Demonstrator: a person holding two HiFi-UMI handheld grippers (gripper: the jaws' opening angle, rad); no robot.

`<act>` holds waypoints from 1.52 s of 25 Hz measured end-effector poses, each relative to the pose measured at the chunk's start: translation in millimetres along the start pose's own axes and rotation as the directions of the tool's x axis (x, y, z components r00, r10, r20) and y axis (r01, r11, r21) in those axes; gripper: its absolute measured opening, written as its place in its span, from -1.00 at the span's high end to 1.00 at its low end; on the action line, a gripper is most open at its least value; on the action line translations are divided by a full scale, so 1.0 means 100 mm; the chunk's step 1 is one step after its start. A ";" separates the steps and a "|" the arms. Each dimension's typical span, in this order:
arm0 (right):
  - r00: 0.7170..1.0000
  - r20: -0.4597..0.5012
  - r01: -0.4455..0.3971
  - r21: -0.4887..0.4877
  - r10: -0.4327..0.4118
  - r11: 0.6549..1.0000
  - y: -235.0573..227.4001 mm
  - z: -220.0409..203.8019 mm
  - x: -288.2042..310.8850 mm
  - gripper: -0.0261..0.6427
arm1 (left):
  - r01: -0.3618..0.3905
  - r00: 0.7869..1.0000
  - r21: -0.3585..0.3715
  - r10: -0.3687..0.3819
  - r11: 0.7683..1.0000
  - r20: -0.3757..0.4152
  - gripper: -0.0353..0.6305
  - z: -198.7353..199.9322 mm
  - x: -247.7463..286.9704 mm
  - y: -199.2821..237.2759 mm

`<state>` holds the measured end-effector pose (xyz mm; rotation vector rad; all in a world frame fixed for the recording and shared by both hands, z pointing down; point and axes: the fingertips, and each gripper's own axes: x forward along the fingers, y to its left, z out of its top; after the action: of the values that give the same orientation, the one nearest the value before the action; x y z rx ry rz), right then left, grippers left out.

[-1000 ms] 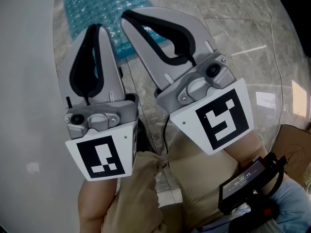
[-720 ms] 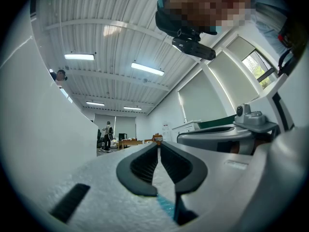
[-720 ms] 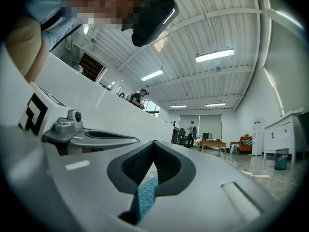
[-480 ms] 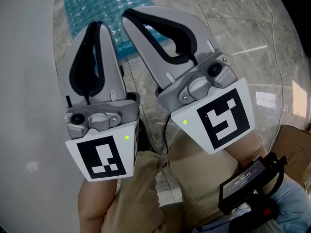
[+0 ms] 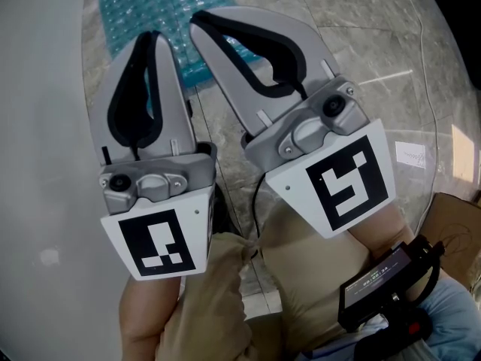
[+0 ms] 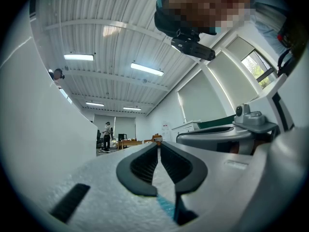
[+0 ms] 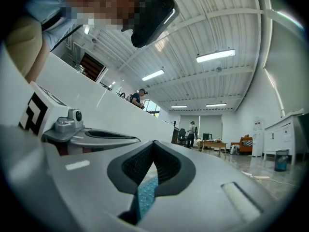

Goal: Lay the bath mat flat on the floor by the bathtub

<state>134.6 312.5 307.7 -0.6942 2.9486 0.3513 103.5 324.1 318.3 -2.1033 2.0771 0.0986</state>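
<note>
The teal bubbled bath mat [image 5: 154, 10] lies on the marble floor beside the white bathtub wall [image 5: 37, 126], at the top of the head view. Both grippers are held close under the camera, above the mat's near end and touching nothing. My left gripper [image 5: 150, 39] is shut and empty, as is my right gripper [image 5: 197, 21] beside it. In the left gripper view the jaws [image 6: 159, 147] meet, with a sliver of the mat [image 6: 167, 208] below them. The right gripper view shows its jaws [image 7: 153, 146] closed, the mat [image 7: 145, 197] visible through the gap beneath.
Grey marble floor [image 5: 361, 59] spreads to the right, with a thin cable and a small paper [image 5: 410, 155] on it. A cardboard box [image 5: 460, 224] sits at the right edge. A black device [image 5: 383, 292] hangs by the person's beige trousers [image 5: 301, 277].
</note>
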 end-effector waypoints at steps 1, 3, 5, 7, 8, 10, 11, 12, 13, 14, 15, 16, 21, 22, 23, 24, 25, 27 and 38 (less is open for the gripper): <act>1.000 0.000 0.000 -0.001 0.000 1.000 0.00 0.00 0.00 0.90 | 0.000 1.000 0.000 0.000 1.000 0.000 0.81 0.00 0.00 0.00; 1.000 0.002 0.000 -0.002 0.000 1.000 0.00 0.01 0.00 0.90 | 0.000 1.000 0.000 0.000 1.000 0.000 0.81 0.00 0.00 0.00; 1.000 0.002 -0.001 -0.004 0.001 1.000 0.00 0.01 0.00 0.90 | 0.000 1.000 0.000 0.000 1.000 0.000 0.81 0.00 0.00 0.01; 1.000 0.002 -0.001 -0.007 0.001 1.000 0.00 0.01 0.00 0.90 | 0.001 1.000 0.000 -0.001 1.000 0.000 0.81 0.00 0.00 0.00; 1.000 0.002 0.000 -0.008 0.000 1.000 0.00 0.01 0.00 0.90 | 0.002 1.000 0.000 -0.002 1.000 0.000 0.81 0.00 0.00 0.00; 1.000 0.003 0.002 -0.010 -0.002 1.000 0.00 0.02 0.00 0.90 | 0.003 1.000 0.002 -0.003 1.000 0.001 0.81 0.00 0.00 0.00; 1.000 0.003 0.002 -0.011 -0.002 1.000 0.00 0.02 0.00 0.90 | 0.004 1.000 0.002 -0.004 1.000 0.002 0.81 0.01 0.00 0.00; 1.000 0.003 0.003 -0.012 -0.003 1.000 0.00 0.03 0.00 0.90 | 0.005 1.000 0.003 -0.005 1.000 0.002 0.81 0.01 0.00 -0.01; 1.000 0.003 0.003 -0.013 -0.003 1.000 0.00 0.03 0.00 0.90 | 0.005 1.000 0.003 -0.005 1.000 0.002 0.81 0.01 0.00 -0.01; 1.000 0.003 0.004 -0.013 -0.003 1.000 0.00 0.03 0.00 0.90 | 0.005 1.000 0.004 -0.005 1.000 0.002 0.81 0.01 -0.01 -0.01; 1.000 0.002 0.004 -0.013 -0.004 1.000 0.00 0.02 0.00 0.90 | 0.005 1.000 0.004 -0.005 1.000 0.001 0.81 0.01 -0.01 -0.01; 1.000 0.002 0.004 -0.013 -0.004 1.000 0.00 0.02 0.00 0.90 | 0.005 1.000 0.004 -0.005 1.000 0.000 0.81 0.00 -0.01 -0.01; 1.000 0.000 0.006 -0.013 -0.006 1.000 -0.01 0.01 0.00 0.90 | 0.006 1.000 0.002 -0.006 1.000 -0.002 0.81 0.00 0.00 -0.01; 1.000 0.000 0.006 -0.013 -0.006 1.000 -0.01 0.01 0.00 0.90 | 0.006 1.000 0.002 -0.006 1.000 -0.002 0.81 0.00 0.01 -0.01; 1.000 0.000 0.006 -0.013 -0.006 1.000 -0.01 0.02 0.00 0.90 | 0.007 1.000 0.002 -0.007 1.000 -0.003 0.81 0.00 0.00 -0.01; 1.000 0.000 0.006 -0.013 -0.006 1.000 -0.01 0.01 0.00 0.90 | 0.007 1.000 0.002 -0.007 1.000 -0.004 0.81 -0.01 0.00 -0.01; 1.000 0.000 0.006 -0.012 -0.006 1.000 0.00 0.01 -0.01 0.90 | 0.007 1.000 0.002 -0.007 1.000 -0.006 0.81 -0.01 0.00 -0.01; 1.000 -0.002 0.005 -0.012 -0.005 1.000 0.00 0.01 -0.01 0.90 | 0.007 1.000 0.002 -0.007 1.000 -0.006 0.81 -0.01 0.00 -0.01; 1.000 -0.004 0.005 -0.013 -0.005 1.000 0.00 0.01 -0.01 0.90 | 0.008 1.000 0.004 -0.008 1.000 -0.009 0.81 -0.02 0.00 -0.02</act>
<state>135.3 313.1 307.3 -0.7052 2.9507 0.3691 104.9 323.7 320.7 -2.1142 2.0718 0.0841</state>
